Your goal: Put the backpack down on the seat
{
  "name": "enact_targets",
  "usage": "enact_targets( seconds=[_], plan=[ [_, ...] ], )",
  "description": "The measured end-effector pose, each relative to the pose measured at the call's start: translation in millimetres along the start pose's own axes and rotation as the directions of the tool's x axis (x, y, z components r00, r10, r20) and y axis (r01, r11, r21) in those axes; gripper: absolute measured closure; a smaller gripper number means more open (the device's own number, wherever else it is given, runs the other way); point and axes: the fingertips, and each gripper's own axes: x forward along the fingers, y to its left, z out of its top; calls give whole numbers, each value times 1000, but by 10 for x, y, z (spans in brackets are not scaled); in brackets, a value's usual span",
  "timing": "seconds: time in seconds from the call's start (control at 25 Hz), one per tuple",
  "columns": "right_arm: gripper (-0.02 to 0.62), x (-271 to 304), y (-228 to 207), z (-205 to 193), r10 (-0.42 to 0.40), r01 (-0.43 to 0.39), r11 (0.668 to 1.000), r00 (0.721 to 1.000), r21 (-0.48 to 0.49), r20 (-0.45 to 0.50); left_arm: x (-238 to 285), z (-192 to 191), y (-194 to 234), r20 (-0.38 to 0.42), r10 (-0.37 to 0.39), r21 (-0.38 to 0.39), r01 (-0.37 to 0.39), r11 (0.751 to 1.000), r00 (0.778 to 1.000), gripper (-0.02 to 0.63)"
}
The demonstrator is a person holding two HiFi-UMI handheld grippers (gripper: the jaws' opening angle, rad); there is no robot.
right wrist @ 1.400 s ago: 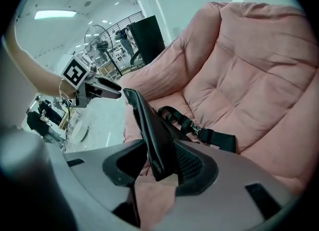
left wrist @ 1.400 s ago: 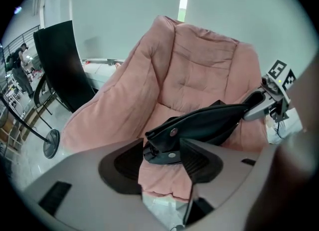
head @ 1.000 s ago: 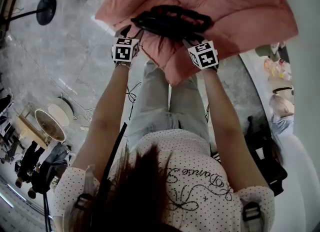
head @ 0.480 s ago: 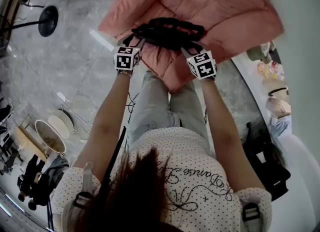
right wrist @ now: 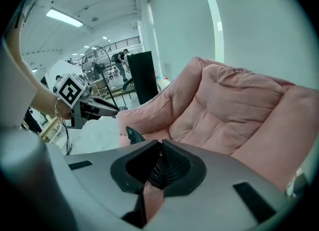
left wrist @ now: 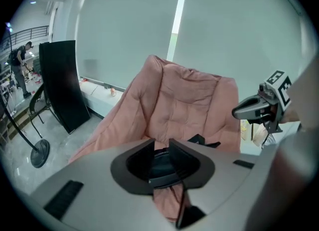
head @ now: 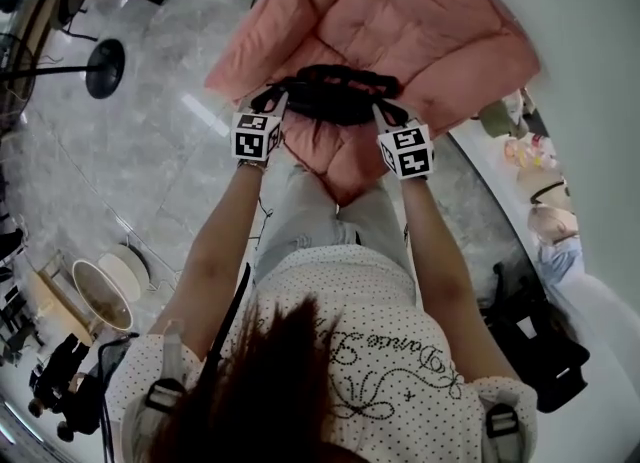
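Fig.: black backpack (head: 335, 91) held over pink padded seat (head: 420, 21), upper ctr of head view.
The left gripper (head: 273, 103) and right gripper (head: 386, 111) are clamped on the bag's left and right ends resp. Both sets of jaws have just been closing, w/ black backpack material pinched between them. A wider gap is kept by the left jaws; the right jaws are nearly together on a ribbed strap. Whether bag and seat touch can't be told.

1. Under you lies a glossy grey tiled floor (head: 150, 151).
2. Ahead of you, a pale wall (left wrist: 124, 25) carries a bright vertical strip (left wrist: 178, 10).
3. On your left, a black panel (left wrist: 62, 85) stands near a round-based stand (left wrist: 39, 152).
4. Strip lights (right wrist: 65, 18) glow on the ceiling.
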Motion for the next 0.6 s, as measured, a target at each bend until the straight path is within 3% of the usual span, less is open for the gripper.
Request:
enact_targets(
  seconds=[0.32,0.48,0.6],
  plan=[
    [583,-295,-84,301,-32,31,999,997,13,72,-244,343,-107,69,-13,-1,13,1000,998,565],
    [583,-492,-123,558,-24,19,999,991,42,129,-417,699,-202,171,-33,-51,42,998,985,589],
    [583,-671,-160,801,-26,17,999,981,49,193,-558,973,-289,242,-45,-47,58,997,969,597]
  ],
)
